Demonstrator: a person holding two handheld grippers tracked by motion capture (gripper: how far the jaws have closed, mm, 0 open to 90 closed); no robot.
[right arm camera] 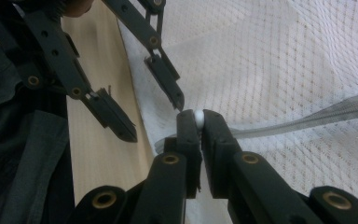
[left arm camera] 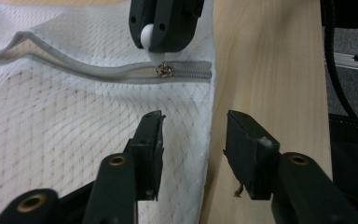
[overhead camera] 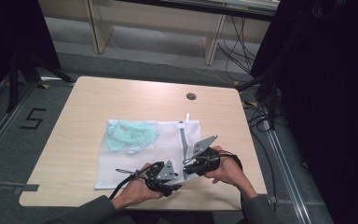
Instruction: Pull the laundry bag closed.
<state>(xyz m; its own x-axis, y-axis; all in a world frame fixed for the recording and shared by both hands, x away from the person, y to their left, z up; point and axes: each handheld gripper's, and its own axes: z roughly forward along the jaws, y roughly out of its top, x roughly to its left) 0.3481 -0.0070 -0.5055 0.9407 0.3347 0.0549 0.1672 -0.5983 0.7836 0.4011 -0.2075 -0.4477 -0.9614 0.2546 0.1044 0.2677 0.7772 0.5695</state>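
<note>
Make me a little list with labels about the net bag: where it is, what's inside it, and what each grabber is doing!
bag: white mesh laundry bag lying flat on the wooden table
inside: pale green cloth, at the far left corner
zipper: along the bag's right edge
right gripper: shut on the white zipper pull
left gripper: open over the bag's edge, holding nothing

A white mesh bag (overhead camera: pixel 142 156) lies on the wooden table (overhead camera: pixel 88 107).

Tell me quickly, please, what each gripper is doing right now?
Left gripper: open, jaws astride the edge of the white mesh laundry bag, holding nothing.
Right gripper: shut on the small white ball-shaped zipper pull.
</note>
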